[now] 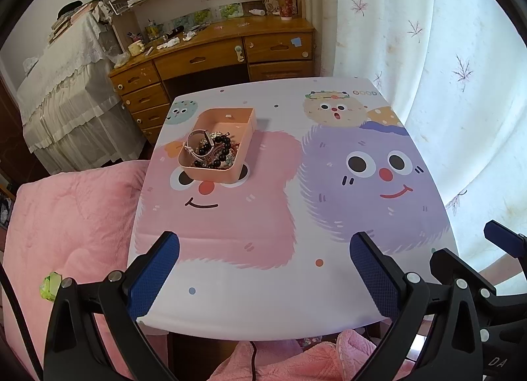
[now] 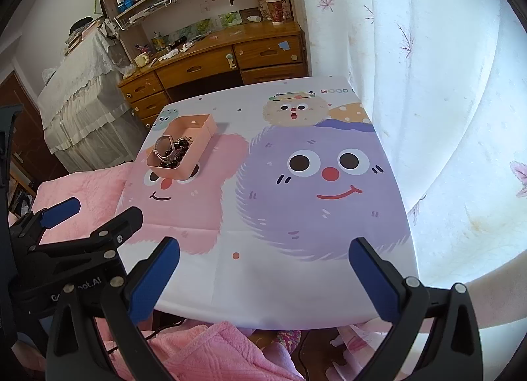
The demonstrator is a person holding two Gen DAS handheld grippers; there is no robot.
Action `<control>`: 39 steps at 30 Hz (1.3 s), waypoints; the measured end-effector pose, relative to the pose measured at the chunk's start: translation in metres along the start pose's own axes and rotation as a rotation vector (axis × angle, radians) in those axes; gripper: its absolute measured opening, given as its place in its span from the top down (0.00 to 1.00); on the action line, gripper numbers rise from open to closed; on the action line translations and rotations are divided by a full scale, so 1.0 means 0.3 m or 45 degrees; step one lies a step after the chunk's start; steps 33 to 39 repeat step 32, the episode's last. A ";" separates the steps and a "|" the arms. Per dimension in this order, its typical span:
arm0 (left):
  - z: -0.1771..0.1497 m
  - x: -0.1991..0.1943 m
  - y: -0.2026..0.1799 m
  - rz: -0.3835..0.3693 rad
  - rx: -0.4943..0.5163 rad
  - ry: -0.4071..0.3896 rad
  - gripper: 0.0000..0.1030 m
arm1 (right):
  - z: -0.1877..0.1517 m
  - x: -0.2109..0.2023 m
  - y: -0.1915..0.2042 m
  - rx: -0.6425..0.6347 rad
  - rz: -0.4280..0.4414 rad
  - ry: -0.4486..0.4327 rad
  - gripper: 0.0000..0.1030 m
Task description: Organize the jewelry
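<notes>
A pink two-compartment box [image 1: 244,158] stands on the far left part of the table [image 1: 263,298]; it also shows in the right wrist view [image 2: 204,125]. Its near compartment holds a heap of jewelry: a black bead bracelet [image 1: 215,147], a white watch band [image 1: 194,137] and other pieces. The heap shows in the right wrist view too [image 2: 174,152]. The far compartment looks empty. My left gripper [image 1: 265,274] is open and empty above the table's near edge. My right gripper [image 2: 265,274] is open and empty beside it, on the right.
The table wears a cartoon cloth with pink and purple fuzzy faces. A pink quilted bed [image 1: 66,223] lies left of it. A wooden desk [image 1: 210,58] with shelves stands behind. A white curtain [image 1: 444,84] hangs on the right.
</notes>
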State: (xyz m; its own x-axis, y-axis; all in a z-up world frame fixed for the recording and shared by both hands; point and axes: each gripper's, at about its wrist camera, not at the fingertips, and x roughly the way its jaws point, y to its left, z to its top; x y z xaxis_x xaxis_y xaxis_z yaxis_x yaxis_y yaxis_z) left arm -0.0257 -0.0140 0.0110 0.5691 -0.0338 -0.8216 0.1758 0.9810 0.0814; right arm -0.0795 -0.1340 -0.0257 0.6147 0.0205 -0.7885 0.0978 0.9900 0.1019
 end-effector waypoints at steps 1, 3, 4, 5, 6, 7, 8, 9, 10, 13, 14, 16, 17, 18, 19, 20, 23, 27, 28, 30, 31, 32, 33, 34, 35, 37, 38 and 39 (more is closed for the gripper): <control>0.000 -0.001 -0.002 0.002 0.002 -0.002 0.01 | 0.000 0.000 0.000 0.000 -0.001 -0.002 0.00; 0.001 -0.004 -0.008 0.003 0.004 -0.003 0.01 | 0.003 0.002 -0.003 0.001 -0.002 -0.003 0.00; 0.002 -0.005 -0.012 0.004 0.005 -0.003 0.01 | 0.004 0.002 -0.004 0.002 -0.002 -0.004 0.00; 0.002 -0.006 -0.013 0.005 0.005 -0.004 0.01 | 0.007 0.004 -0.004 0.002 -0.002 -0.003 0.00; 0.003 -0.005 -0.014 0.004 0.005 -0.004 0.01 | 0.006 0.003 -0.005 0.002 -0.002 -0.003 0.00; 0.005 -0.005 -0.018 0.005 0.006 -0.005 0.01 | 0.005 0.002 -0.005 0.002 -0.002 -0.003 0.00; 0.005 -0.005 -0.020 0.006 0.007 -0.006 0.01 | 0.005 0.002 -0.006 0.001 -0.002 -0.003 0.00; 0.007 -0.006 -0.024 0.008 0.008 -0.006 0.01 | 0.006 0.004 -0.007 0.002 -0.003 -0.002 0.00; 0.008 -0.006 -0.027 0.008 0.009 -0.007 0.01 | 0.008 0.005 -0.008 0.003 -0.004 -0.002 0.00; 0.010 -0.007 -0.032 0.009 0.013 -0.009 0.01 | 0.009 0.006 -0.014 0.004 -0.004 -0.003 0.00; 0.012 -0.008 -0.035 0.010 0.015 -0.010 0.01 | 0.009 0.006 -0.015 0.004 -0.003 -0.002 0.00; 0.015 -0.009 -0.037 0.011 0.016 -0.011 0.01 | 0.013 0.009 -0.016 0.005 -0.004 -0.003 0.00; 0.017 -0.009 -0.038 0.011 0.018 -0.011 0.01 | 0.016 0.011 -0.019 0.006 -0.003 -0.004 0.00; 0.018 -0.009 -0.040 0.011 0.018 -0.011 0.01 | 0.017 0.012 -0.019 0.006 -0.003 -0.004 0.00; 0.020 -0.008 -0.043 0.012 0.019 -0.012 0.01 | 0.018 0.013 -0.032 0.007 -0.003 -0.004 0.00; 0.021 -0.008 -0.043 0.013 0.020 -0.013 0.01 | 0.018 0.013 -0.032 0.008 -0.003 -0.004 0.00; 0.026 -0.008 -0.048 0.016 0.023 -0.018 0.01 | 0.018 0.013 -0.033 0.008 -0.003 -0.005 0.00; 0.036 -0.009 -0.055 0.022 0.030 -0.026 0.01 | 0.028 0.019 -0.059 0.014 -0.003 -0.009 0.00; 0.040 -0.009 -0.058 0.023 0.032 -0.028 0.01 | 0.032 0.020 -0.068 0.015 -0.003 -0.010 0.00; 0.046 -0.006 -0.064 0.025 0.035 -0.032 0.01 | 0.038 0.024 -0.079 0.018 -0.004 -0.012 0.00; 0.049 -0.003 -0.069 0.026 0.036 -0.033 0.01 | 0.042 0.027 -0.082 0.019 -0.006 -0.013 0.00; 0.052 -0.001 -0.071 0.026 0.038 -0.035 0.01 | 0.046 0.028 -0.084 0.021 -0.007 -0.014 0.00; 0.052 -0.001 -0.071 0.026 0.038 -0.035 0.01 | 0.046 0.028 -0.084 0.021 -0.007 -0.014 0.00; 0.052 -0.001 -0.071 0.026 0.038 -0.035 0.01 | 0.046 0.028 -0.084 0.021 -0.007 -0.014 0.00; 0.052 -0.001 -0.071 0.026 0.038 -0.035 0.01 | 0.046 0.028 -0.084 0.021 -0.007 -0.014 0.00; 0.052 -0.001 -0.071 0.026 0.038 -0.035 0.01 | 0.046 0.028 -0.084 0.021 -0.007 -0.014 0.00; 0.052 -0.001 -0.071 0.026 0.038 -0.035 0.01 | 0.046 0.028 -0.084 0.021 -0.007 -0.014 0.00; 0.052 -0.001 -0.071 0.026 0.038 -0.035 0.01 | 0.046 0.028 -0.084 0.021 -0.007 -0.014 0.00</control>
